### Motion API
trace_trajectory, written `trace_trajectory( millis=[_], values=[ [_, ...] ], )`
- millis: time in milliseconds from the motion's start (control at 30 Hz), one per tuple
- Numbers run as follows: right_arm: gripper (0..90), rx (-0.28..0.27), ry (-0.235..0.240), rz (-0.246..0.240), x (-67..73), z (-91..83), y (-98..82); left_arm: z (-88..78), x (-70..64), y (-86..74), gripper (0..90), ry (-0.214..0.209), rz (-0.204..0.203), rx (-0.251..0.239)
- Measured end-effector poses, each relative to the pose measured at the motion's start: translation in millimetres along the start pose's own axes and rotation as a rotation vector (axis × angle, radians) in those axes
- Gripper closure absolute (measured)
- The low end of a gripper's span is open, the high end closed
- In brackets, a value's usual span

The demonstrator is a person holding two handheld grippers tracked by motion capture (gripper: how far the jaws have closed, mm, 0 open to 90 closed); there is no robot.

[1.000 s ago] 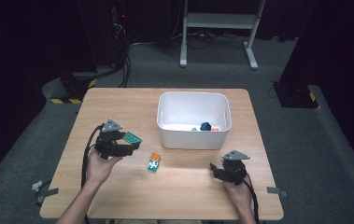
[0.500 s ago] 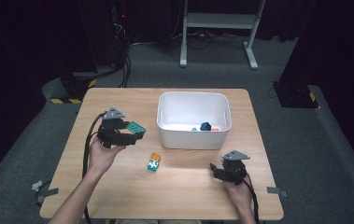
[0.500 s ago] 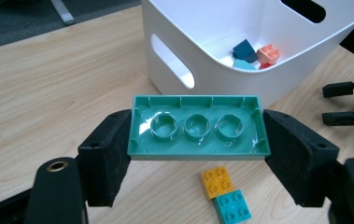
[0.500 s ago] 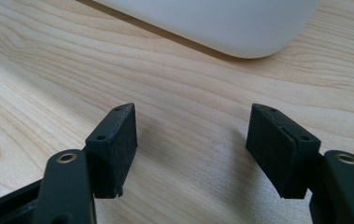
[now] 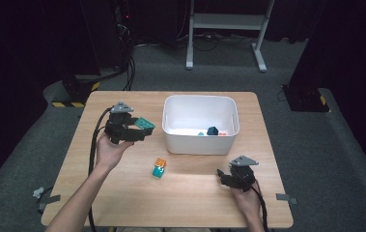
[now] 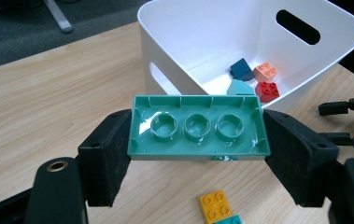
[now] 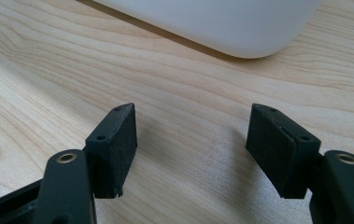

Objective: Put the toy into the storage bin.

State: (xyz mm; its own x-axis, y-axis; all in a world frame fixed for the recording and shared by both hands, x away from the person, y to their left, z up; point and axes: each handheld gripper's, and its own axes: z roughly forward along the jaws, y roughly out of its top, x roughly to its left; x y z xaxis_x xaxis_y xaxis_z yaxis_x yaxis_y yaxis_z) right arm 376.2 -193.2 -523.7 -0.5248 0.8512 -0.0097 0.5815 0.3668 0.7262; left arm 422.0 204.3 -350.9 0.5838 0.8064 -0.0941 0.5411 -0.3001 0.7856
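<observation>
One green brick (image 6: pixel 197 128), underside toward the camera, clamped endwise in my left hand-held gripper (image 6: pixel 198 154), above the desk (image 5: pixel 122 193) beside the white bin (image 5: pixel 201 145) | bin holds small bricks (image 6: pixel 254 77) | orange-teal brick (image 5: pixel 160 167) on desk | my right hand-held gripper (image 7: pixel 193 140) wide open, empty, low over desk.

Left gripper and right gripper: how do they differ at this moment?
The left gripper is shut on a green brick, underside toward its camera; the right gripper is open, nothing between its fingers. The left gripper is raised beside the white bin; the right gripper sits low over the table, nearer the person. Both have black padded fingers.
</observation>
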Motion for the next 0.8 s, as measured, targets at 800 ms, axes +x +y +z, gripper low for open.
trace_trajectory(
  millis=[800],
  values=[
    [33.4, 0.000, -0.001, 0.000, 0.0, 0.0, 0.0, 28.6, -7.3, 39.2, 27.2, -0.042, 0.032, -0.007]
  ],
)
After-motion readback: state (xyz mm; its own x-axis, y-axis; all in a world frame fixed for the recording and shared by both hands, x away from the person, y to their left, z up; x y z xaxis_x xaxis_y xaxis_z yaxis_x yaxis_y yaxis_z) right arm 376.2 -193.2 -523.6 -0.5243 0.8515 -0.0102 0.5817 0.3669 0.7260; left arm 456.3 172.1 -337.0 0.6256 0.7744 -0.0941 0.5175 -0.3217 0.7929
